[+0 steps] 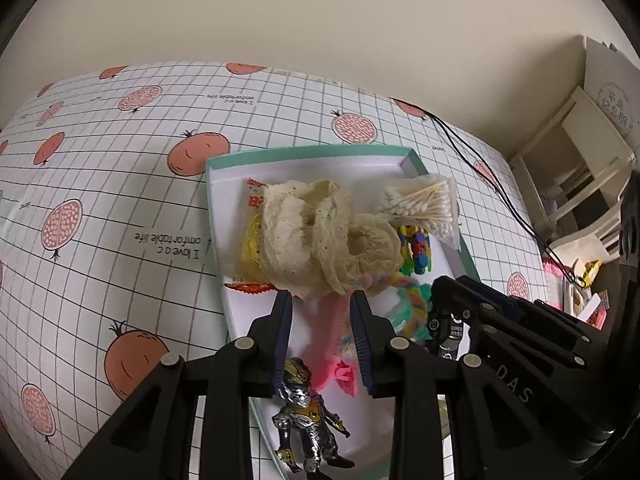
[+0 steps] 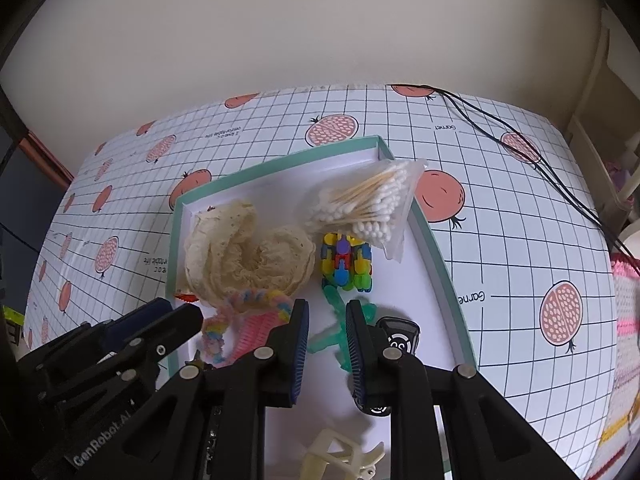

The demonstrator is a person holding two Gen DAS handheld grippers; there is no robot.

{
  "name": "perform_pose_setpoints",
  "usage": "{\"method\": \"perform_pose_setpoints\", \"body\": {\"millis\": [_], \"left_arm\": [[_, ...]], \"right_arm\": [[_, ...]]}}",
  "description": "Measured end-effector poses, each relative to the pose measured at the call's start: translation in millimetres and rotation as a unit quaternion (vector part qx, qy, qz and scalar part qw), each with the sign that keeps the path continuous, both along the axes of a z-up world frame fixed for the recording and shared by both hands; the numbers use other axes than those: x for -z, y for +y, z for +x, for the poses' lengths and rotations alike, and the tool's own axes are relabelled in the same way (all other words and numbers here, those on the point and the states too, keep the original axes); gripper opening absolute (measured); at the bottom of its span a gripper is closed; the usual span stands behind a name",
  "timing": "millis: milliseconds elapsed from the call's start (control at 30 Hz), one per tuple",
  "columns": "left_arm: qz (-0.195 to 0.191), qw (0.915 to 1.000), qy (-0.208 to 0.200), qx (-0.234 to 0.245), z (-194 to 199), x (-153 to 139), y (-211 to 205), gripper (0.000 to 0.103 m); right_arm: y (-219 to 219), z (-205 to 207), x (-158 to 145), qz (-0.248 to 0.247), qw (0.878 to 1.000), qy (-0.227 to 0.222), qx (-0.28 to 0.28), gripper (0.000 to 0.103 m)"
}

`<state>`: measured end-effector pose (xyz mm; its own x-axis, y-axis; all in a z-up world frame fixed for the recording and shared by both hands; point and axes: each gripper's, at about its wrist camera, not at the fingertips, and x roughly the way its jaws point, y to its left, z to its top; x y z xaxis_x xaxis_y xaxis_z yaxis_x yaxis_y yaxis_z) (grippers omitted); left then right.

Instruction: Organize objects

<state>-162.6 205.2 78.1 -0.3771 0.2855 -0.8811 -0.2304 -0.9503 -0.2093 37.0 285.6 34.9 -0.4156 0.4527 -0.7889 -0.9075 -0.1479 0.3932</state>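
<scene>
A teal-rimmed box (image 1: 312, 152) (image 2: 280, 168) with a white inside lies on the fruit-print tablecloth. In it are a cream lace roll (image 1: 320, 232) (image 2: 248, 252), a bag of cotton swabs (image 1: 420, 204) (image 2: 364, 204), a colourful block toy (image 1: 416, 250) (image 2: 346, 262), a rainbow braid (image 1: 408, 300) (image 2: 256, 300), a pink comb (image 1: 340, 360) (image 2: 256, 332) and an armoured figure (image 1: 304, 412). My left gripper (image 1: 320, 300) hovers open just short of the lace roll. My right gripper (image 2: 326, 312) stands open over a green plastic toy (image 2: 336, 320), beside a black key fob (image 2: 400, 338).
A yellow snack packet (image 1: 250, 240) lies under the lace. A cream hair claw (image 2: 340, 456) sits at the box's near end. Black cables (image 2: 520, 148) cross the table's far right corner. A white shelf unit (image 1: 572, 168) stands past the table's right edge.
</scene>
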Motion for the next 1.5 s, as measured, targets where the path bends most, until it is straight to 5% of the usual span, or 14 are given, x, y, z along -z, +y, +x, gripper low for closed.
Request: {"method": "perform_pose_setpoints", "body": {"millis": [67,133,833,1500], "left_arm": [[-0.004,0.9999,0.005,-0.01,-1,0,-4,0.034],[-0.007,0.9998,0.008,-0.016,-3,0,-7,0.05],[-0.069,0.9906,0.032,-0.114,-17,8,-59,0.097],[-0.062,0.9888,0.076,-0.113,-14,-12,-69,0.103]], "right_arm": [[0,-1,-2,0.005,1.0,0.001,0.001,0.029],[-1,-1,-4,0.009,1.0,0.001,0.004,0.047],[2,-10,-4,0.029,1.0,-0.001,-0.004,0.101],[-6,-19,-13,0.046,0.999,-0.014,-0.022,0.103]]}}
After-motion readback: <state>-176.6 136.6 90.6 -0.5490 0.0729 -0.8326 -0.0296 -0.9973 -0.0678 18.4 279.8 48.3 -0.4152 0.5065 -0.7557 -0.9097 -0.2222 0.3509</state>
